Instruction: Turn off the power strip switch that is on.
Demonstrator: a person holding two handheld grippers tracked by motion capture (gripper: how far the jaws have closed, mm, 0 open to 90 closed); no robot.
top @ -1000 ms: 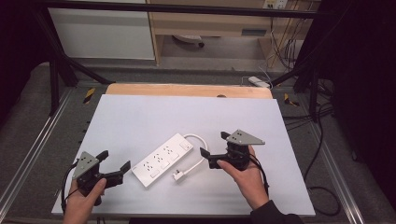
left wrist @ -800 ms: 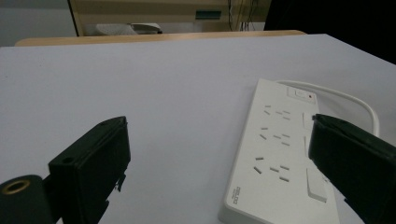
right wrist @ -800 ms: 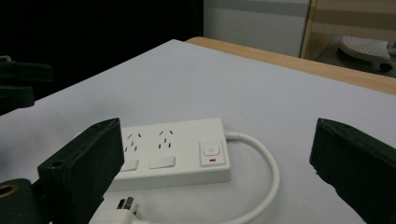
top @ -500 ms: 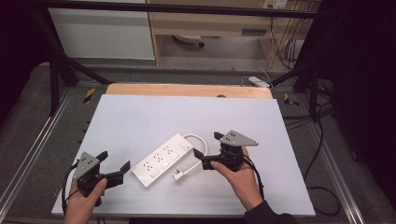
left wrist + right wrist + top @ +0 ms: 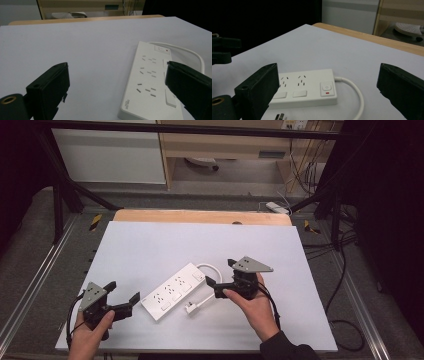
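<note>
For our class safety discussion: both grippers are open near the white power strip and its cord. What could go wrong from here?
1. The right gripper hovers over the cord and plug; shutting there may catch the cord rather than the plug.
2. The power strip lies loose on the smooth table; a one-sided push could slide it.
3. The left gripper sits just off the strip's end and might nudge it askew.

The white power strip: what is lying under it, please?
The power strip lies flat on the white table. Its cable loops beside it, plug in front. Its underside is hidden.
</note>
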